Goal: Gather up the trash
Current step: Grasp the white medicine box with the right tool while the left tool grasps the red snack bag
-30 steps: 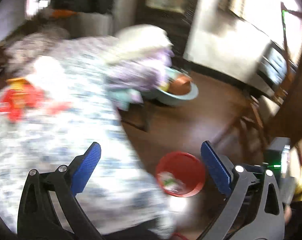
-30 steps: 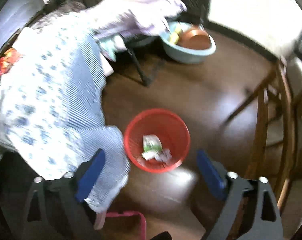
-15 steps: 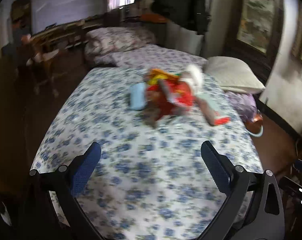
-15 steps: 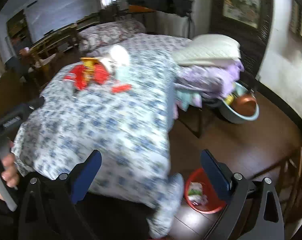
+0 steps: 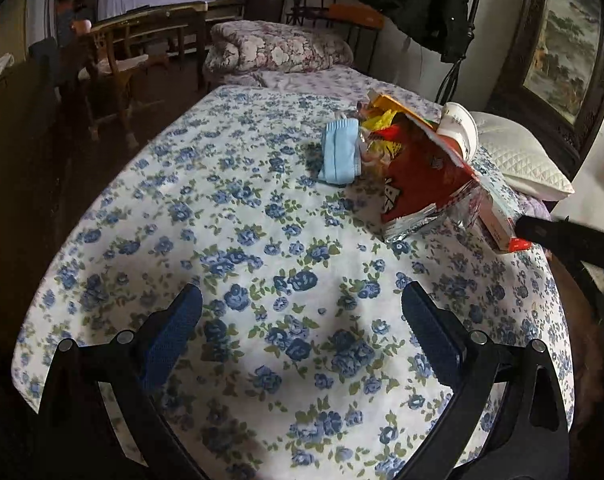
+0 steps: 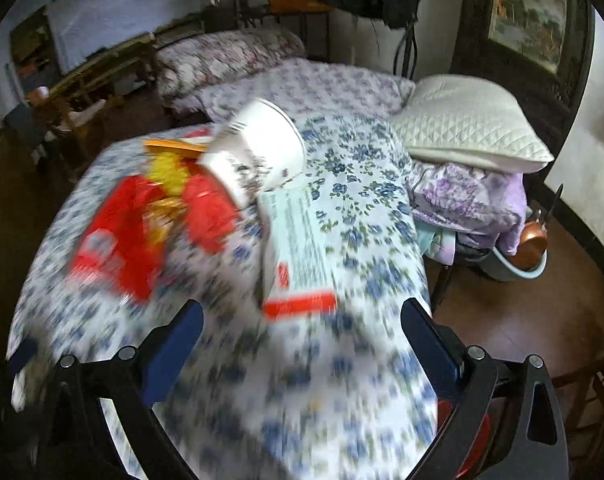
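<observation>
Both my grippers are spread wide and holding nothing: the left gripper (image 5: 301, 316) hangs over bare flowered bedspread (image 5: 238, 240), and the right gripper (image 6: 302, 320) hangs just short of the flat white carton (image 6: 298, 248), whose red end points at me. A second ago I was looking down at the floor and the red bin; now both cameras have swung up over the bed, and of the bin (image 6: 471, 440) only a red sliver shows behind my right finger, low by the bed's corner. The trash sits in one heap toward the far right of the bed: the red snack bag (image 5: 425, 176) with foil edge, the yellow wrappers (image 5: 381, 128) behind it, the blue mask (image 5: 340, 150) just beside them on the left, the white paper cup (image 6: 258, 152) tipped against the carton (the right view is smeared, so fine contact I cannot judge). There is open sheet between my left fingers and the heap. The bed's right edge drops off close beside the carton, with the white pillow (image 6: 469, 120) on purple folded bedding (image 6: 469, 196) beyond it and brown floor (image 6: 521, 312) below.
</observation>
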A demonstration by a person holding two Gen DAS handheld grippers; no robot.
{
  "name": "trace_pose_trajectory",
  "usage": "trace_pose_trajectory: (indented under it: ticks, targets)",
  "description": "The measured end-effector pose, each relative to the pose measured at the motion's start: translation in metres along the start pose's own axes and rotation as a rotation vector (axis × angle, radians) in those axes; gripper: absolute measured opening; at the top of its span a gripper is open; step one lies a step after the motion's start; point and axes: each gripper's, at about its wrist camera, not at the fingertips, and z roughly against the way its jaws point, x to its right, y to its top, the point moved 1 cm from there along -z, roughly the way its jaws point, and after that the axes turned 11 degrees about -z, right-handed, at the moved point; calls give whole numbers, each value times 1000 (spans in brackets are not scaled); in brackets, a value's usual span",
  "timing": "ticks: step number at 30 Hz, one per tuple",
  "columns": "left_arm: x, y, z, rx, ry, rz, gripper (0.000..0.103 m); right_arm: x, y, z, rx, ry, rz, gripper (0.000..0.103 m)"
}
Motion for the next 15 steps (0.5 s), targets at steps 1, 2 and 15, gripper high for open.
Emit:
trace_pose_trajectory:
  ticks: [1,2,15]
  targets:
    - [0,-1,-1,4,0,-2,96,-1,3,-6,-7,-7,2,97]
    - [1,-3,-2,16,12,-10,96,-2,5,-14,-15,-20,6,97]
    - [3,-3,-1,56,-10,3,96,-5,-31,-7,0,81,-65,46]
